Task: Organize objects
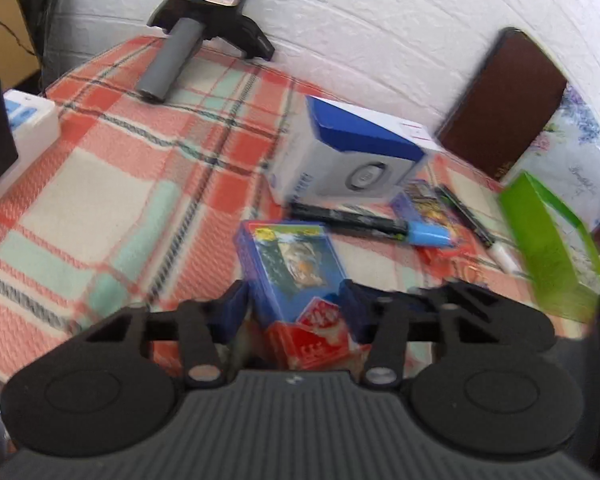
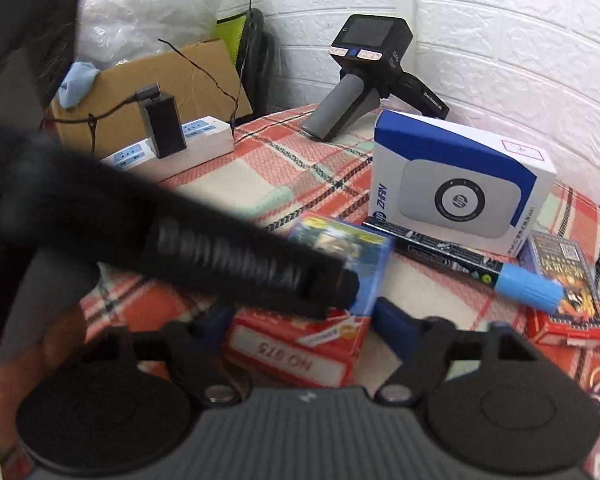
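Between the left gripper (image 1: pixel 296 300) fingers sits a blue card pack (image 1: pixel 290 264), lying partly on a red card box (image 1: pixel 320 340) on the plaid tablecloth (image 1: pixel 100 184). Its jaws stand part open, close on both sides of the pack, but blur hides whether the pads touch, so a grip cannot be confirmed. The right gripper (image 2: pixel 304 316) straddles the same red box, jaws wider, with a visible gap on the right side; it is holding nothing. Both appear set to separate the stacked pair. Beyond lie a blue-capped marker (image 2: pixel 460 264), a white and blue box (image 2: pixel 460 184) and a second card pack (image 2: pixel 564 280), still scattered.
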Tool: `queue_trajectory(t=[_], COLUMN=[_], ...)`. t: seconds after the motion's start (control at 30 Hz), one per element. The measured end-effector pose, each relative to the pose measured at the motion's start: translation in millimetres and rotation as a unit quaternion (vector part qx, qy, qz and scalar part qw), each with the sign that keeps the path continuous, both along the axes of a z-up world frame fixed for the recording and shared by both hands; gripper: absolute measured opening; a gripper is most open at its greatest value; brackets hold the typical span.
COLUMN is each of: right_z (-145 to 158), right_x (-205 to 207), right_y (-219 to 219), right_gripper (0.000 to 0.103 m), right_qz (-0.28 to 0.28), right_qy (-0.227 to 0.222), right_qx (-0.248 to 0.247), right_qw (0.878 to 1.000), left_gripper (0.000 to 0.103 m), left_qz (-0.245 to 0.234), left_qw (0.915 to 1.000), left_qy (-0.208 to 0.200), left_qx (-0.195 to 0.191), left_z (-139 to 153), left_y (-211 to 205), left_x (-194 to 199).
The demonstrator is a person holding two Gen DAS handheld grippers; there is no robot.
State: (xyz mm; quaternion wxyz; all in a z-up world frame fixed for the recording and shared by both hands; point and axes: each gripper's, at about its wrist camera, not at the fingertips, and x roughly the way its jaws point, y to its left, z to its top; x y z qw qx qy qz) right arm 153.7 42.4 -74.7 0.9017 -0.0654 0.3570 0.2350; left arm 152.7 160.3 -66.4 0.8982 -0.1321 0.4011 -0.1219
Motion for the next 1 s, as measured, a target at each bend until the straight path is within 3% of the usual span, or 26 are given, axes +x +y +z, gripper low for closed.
queue_trajectory(t=[0.17, 0.33, 0.47, 0.57, 0.77, 0.8, 0.83, 0.9, 0.97, 1.0], right_z=[12.6, 39.7, 60.4, 70.0, 62.7, 57.7, 51.2, 40.9, 38.0, 36.9], right_x=[-29.0, -75.1, -91.8, -101.5, -92.7, -85.6, -74.3, -62.7, -64.6, -66.9], right_y=[-43.4, -100.7, -156.5, -204.4, -286.9, -300.4, -312.4, -332.8, -350.8, -357.3], right_gripper=[0.064, 0.064, 0.064, 0.064, 0.064, 0.066, 0.075, 0.089, 0.09, 0.093], right_qz=[-0.042, -0.096, -0.163, -0.217, -0.297, -0.304, -0.314, -0.353, -0.366, -0.373], right_qy=[-0.001, -0.085, -0.148, -0.188, -0.212, -0.204, -0.187, -0.165, -0.156, -0.153], right_qx=[0.038, 0.034, 0.023, 0.009, -0.028, -0.038, -0.057, -0.08, -0.052, -0.038], right_qw=[0.998, 0.991, 0.975, 0.958, 0.931, 0.93, 0.929, 0.917, 0.916, 0.914], left_gripper=[0.05, 0.05, 0.05, 0.051, 0.051, 0.053, 0.054, 0.054, 0.055, 0.061], left_qz=[-0.031, -0.094, -0.151, -0.207, -0.275, -0.271, -0.261, -0.233, -0.216, -0.21], left_qw=[0.9991, 0.9938, 0.9844, 0.9728, 0.9543, 0.9549, 0.9572, 0.9624, 0.9675, 0.9692], left_qy=[-0.006, -0.056, -0.089, -0.104, -0.115, -0.116, -0.115, -0.104, -0.098, -0.1], left_qx=[-0.029, -0.021, -0.016, -0.012, 0.023, 0.034, 0.053, 0.093, 0.088, 0.082], left_z=[15.4, 51.9, 79.0, 88.1, 77.7, 73.0, 67.7, 58.8, 56.4, 56.8], left_y=[-23.1, -83.3, -150.3, -210.8, -321.3, -333.9, -345.2, -357.4, -352.5, -347.5], left_x=[-23.3, -37.1, -30.6, -20.1, 9.0, 17.1, 24.7, 37.5, 41.4, 40.8])
